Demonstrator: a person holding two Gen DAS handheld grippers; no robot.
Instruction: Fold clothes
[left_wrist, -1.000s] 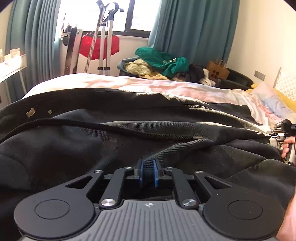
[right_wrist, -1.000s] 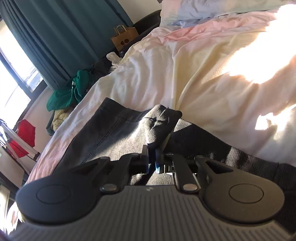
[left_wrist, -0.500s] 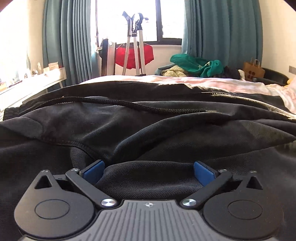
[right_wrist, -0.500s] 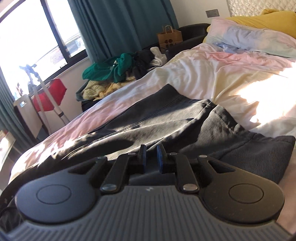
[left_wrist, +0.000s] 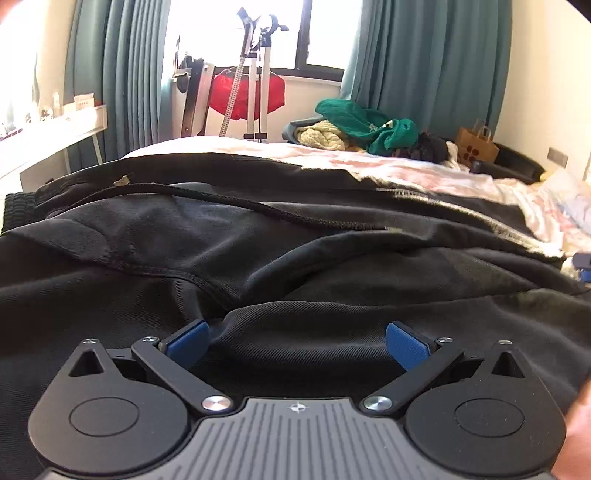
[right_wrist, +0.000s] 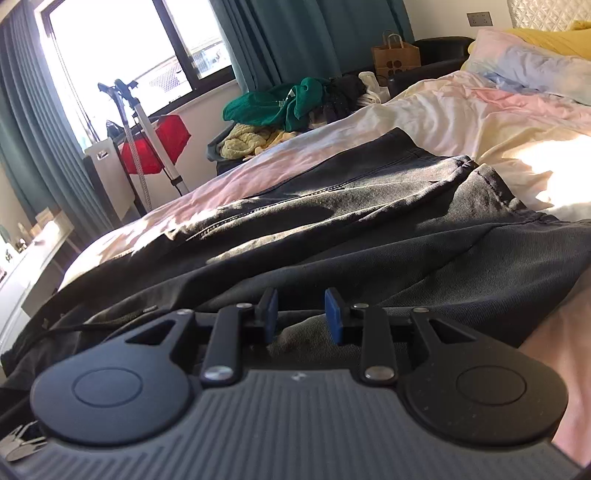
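Dark grey trousers lie folded over on the bed, with a black drawstring across the top layer. In the right wrist view the trousers stretch away towards the window. My left gripper is wide open, low over the cloth, holding nothing. My right gripper is partly open just above the cloth, its blue pads apart and empty.
The bed has a pale pink and cream sheet and pillows at the right. A pile of green and yellow clothes lies beyond the bed. A metal stand with a red bag stands by the window. A white shelf is at the left.
Both grippers have let go of the trousers. The left opened wide half a second ago and stays open; the right has just opened. The trousers now lie on the bed.
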